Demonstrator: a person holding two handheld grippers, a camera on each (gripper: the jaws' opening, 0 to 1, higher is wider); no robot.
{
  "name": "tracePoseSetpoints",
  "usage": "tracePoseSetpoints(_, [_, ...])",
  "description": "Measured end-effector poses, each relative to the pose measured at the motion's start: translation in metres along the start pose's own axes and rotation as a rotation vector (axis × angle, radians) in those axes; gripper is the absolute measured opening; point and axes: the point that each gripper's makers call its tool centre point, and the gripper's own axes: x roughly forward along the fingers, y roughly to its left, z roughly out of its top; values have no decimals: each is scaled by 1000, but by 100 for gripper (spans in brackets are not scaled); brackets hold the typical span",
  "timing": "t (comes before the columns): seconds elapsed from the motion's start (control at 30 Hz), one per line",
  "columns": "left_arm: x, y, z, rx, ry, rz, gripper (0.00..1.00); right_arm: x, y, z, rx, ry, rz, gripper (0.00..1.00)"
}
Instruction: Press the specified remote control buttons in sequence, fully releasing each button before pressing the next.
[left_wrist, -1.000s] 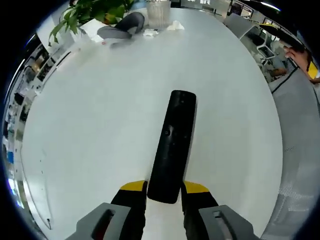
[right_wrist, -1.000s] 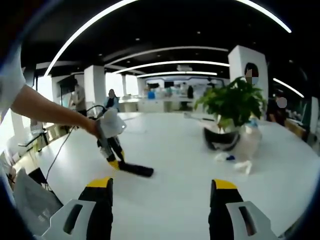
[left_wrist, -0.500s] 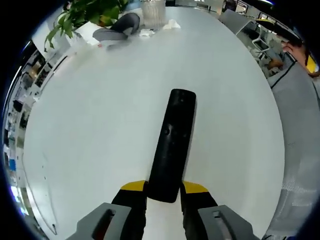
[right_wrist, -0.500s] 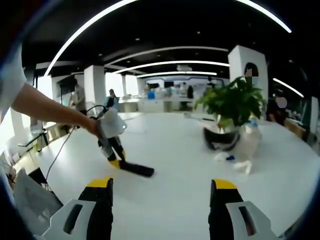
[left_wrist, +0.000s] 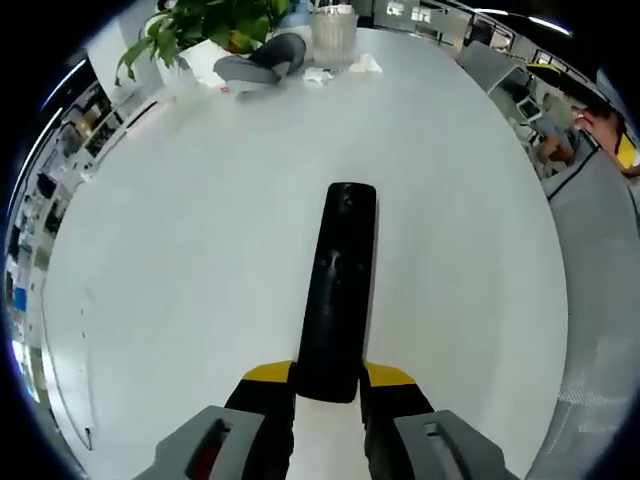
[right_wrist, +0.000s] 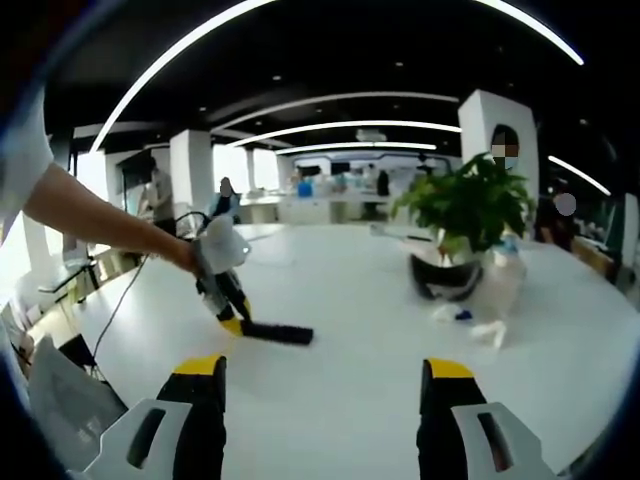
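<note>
Firmly clamped at its near end by the left gripper (left_wrist: 327, 385), the slim black plastic remote control (left_wrist: 338, 290) looks light, rigid, slippery; the right gripper (right_wrist: 320, 385), fingers apart, hangs well short of the remote.

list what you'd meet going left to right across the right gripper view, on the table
left claw → black remote it grips → potted plant → crumpled white tissue
</note>
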Motion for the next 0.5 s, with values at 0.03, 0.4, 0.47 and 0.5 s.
tracePoseSetpoints(0.03, [0,0,0,5,9,-3,24,0,0,0,0,1,0,78])
tracePoseSetpoints(0.4, [1,15,3,24,41,-9,24,0,-2,0,3,2,-7,78])
tracePoseSetpoints(0.47, [2,19,4,23,45,-7,24,1,-2,0,1,4,-6,77])
tracePoseSetpoints(0.5, [2,21,4,23,48,-7,24,1,-2,-1,1,5,-5,77])
